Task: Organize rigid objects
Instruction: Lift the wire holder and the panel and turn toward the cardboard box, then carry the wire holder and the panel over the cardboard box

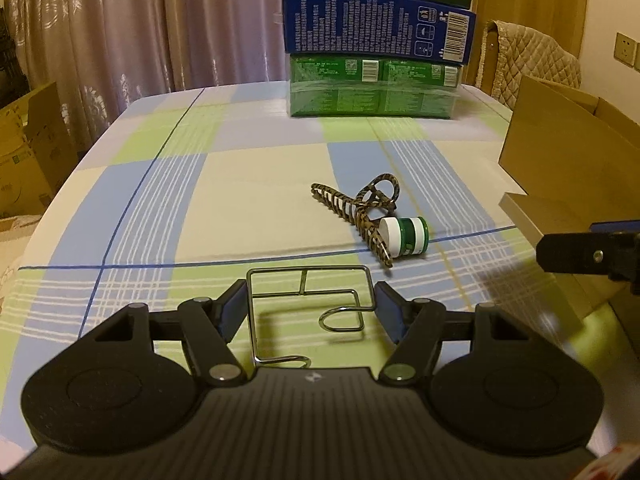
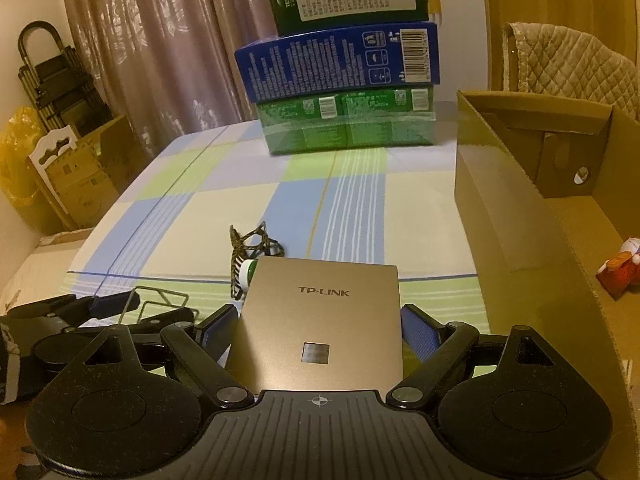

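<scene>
a: what has the left tool (image 1: 310, 308) got?
b: a bent wire hook (image 1: 308, 312), low in the middle of the left wrist frame. its blue pads (image 1: 234, 306) press on the wire's two sides, so it is clenched on the hook. whether the hook rests on the desk (image 1: 240, 184) or hangs just above it cannot be told.

a: and the right tool (image 2: 318, 326)?
b: it grips a flat bronze tp-link panel (image 2: 320, 320), one pad on each edge — low centre of the right wrist frame.

a: what lies loose on the checked cloth?
b: a tortoiseshell hair claw (image 1: 360, 210) and a small green-and-white jar (image 1: 404, 236) on its side, touching each other, right of centre in the left view. in the right view they peek out past the panel's upper left corner.

a: anything else?
b: an open cardboard box (image 2: 500, 208) fills the right side — a small red-and-white figure (image 2: 620, 268) lies inside. stacked cartons (image 1: 376, 64) stand at the upper middle.
</scene>
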### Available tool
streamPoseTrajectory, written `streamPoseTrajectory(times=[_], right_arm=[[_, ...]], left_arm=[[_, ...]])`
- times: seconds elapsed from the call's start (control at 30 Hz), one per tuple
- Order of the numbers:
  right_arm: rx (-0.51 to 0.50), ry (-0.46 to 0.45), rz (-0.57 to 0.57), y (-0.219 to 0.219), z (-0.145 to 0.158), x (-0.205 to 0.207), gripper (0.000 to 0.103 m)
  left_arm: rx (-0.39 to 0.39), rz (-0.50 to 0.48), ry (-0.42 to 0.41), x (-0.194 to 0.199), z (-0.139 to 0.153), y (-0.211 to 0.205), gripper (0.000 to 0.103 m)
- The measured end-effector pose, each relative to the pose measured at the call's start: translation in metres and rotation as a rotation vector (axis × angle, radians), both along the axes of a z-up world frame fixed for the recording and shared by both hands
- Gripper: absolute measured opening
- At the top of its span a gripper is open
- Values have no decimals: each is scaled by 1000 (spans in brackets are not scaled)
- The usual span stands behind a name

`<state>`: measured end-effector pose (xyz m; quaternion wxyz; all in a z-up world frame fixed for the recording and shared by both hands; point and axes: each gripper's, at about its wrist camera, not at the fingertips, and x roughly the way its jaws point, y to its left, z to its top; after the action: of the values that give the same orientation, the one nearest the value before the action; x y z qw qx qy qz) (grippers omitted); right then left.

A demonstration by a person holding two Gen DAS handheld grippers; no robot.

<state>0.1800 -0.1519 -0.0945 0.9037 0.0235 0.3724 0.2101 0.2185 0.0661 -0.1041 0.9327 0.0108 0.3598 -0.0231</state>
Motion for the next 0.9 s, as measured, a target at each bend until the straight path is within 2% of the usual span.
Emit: streamPoseTrajectory(times=[0.37,0.47,0.9], right_arm=[[4,-26,2,-8,10,-12,84],[4,-65,7,-8,21,-24,84],[18,-87,-16,-38,61,-99,84]], left_arm=[[-54,34,-13,-20,35,2,63],[-65,38,-18,-31,50,1,63],[-126,56,-20,-97,98,-17,63]])
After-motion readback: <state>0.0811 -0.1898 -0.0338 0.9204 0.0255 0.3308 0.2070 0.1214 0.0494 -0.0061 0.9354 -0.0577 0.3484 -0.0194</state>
